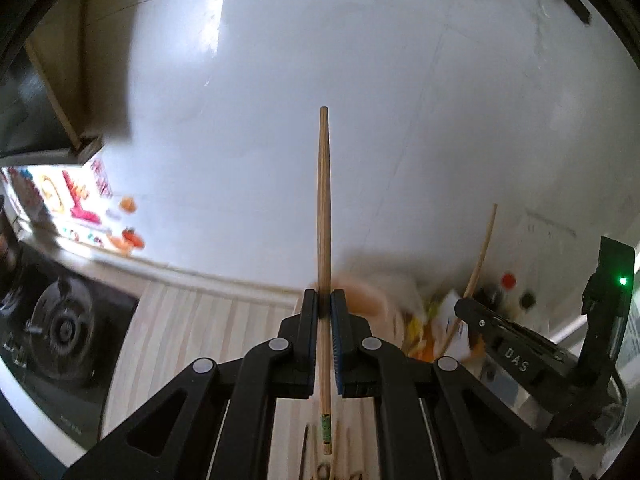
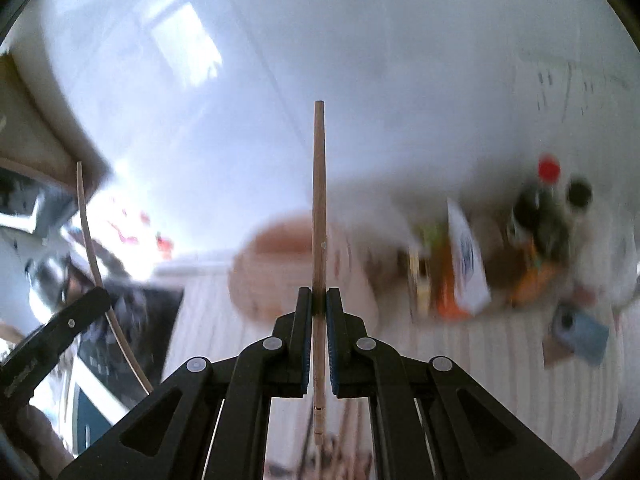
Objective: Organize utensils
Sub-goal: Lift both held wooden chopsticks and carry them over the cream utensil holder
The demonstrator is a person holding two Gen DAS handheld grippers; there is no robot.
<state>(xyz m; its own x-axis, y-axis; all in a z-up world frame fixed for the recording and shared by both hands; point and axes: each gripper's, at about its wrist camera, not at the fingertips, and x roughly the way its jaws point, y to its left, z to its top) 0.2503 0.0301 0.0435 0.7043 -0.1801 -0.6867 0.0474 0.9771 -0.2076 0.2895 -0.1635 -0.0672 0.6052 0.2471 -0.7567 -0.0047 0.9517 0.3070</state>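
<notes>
While each gripper was clamped on a single chopstick, the pair was held well above the desk [image 2: 460, 360], both tips pointing toward a white wall. The left gripper [image 1: 324, 300] was closed on a chopstick [image 1: 324, 200] with a green band near its butt; the right gripper [image 2: 318, 298] was closed on a plain chopstick [image 2: 319, 200]. Each stick was pinched low on its length, so most of it stood out past the pads. A blurred pinkish holder [image 2: 280, 248] was seen beyond them on the desk, beside blurred bottles and packets; it was judged the likely destination. For a clean drop, the sticks would best be kept parallel, tipped point-down over the opening, and released only once well inside.
</notes>
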